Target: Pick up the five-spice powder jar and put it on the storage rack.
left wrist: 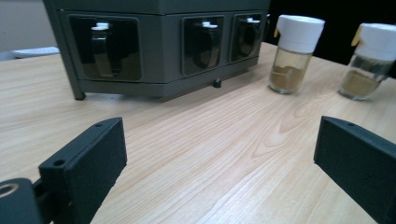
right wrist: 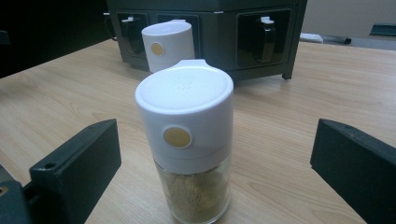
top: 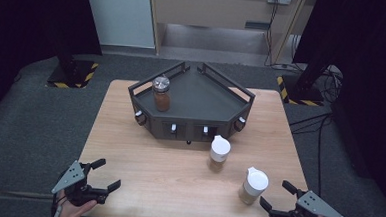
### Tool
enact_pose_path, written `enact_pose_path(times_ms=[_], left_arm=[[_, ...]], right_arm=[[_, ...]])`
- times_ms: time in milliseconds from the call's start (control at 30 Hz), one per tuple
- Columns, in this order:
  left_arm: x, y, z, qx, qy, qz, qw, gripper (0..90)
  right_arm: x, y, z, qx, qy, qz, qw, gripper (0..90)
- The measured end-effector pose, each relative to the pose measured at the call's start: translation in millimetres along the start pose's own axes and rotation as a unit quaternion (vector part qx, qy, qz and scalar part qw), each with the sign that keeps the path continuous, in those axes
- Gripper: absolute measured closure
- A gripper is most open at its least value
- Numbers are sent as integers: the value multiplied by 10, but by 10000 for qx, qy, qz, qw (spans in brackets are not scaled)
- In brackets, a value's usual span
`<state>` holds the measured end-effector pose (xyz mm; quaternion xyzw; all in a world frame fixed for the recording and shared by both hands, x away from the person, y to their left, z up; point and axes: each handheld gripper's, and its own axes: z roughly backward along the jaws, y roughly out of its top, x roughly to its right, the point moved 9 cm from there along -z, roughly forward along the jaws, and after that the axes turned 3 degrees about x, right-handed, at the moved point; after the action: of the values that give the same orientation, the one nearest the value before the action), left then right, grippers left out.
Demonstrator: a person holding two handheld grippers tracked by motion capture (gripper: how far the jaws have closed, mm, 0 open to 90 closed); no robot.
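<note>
Right hand-held gripper (top: 274, 194) lined up on nearest spice jar (top: 253, 186), jaws wide.
Left hand-held gripper (top: 104, 173) wide too, over bare counter (top: 177, 173).

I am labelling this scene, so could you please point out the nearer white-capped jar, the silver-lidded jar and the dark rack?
Nearer white-capped jar (right wrist: 184, 122): right gripper view, on its white cap.
Silver-lidded jar (top: 161, 100): high view, on its glass body.
Dark rack (top: 246, 95): high view, on its right rail.
</note>
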<state>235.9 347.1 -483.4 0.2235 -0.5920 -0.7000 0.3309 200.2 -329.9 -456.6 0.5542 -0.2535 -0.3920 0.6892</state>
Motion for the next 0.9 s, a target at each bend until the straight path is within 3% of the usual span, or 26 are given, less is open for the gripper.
enact_pose_path(times_ms=[133, 267, 633, 900], left_arm=[[-5, -3, 36, 44, 132, -24, 9999, 12], [-24, -15, 56, 52, 132, 35, 9999, 12], [-10, -10, 43, 6, 52, -20, 10000, 14], [11, -5, 19, -15, -142, -114, 9998, 21]], right_arm=[[1, 0, 1, 1, 2, -5, 10000, 17], [2, 0, -2, -2, 13, -4, 10000, 17], [3, -1, -2, 2, 18, -7, 10000, 17], [1, -1, 2, 2, 26, -9, 10000, 17]])
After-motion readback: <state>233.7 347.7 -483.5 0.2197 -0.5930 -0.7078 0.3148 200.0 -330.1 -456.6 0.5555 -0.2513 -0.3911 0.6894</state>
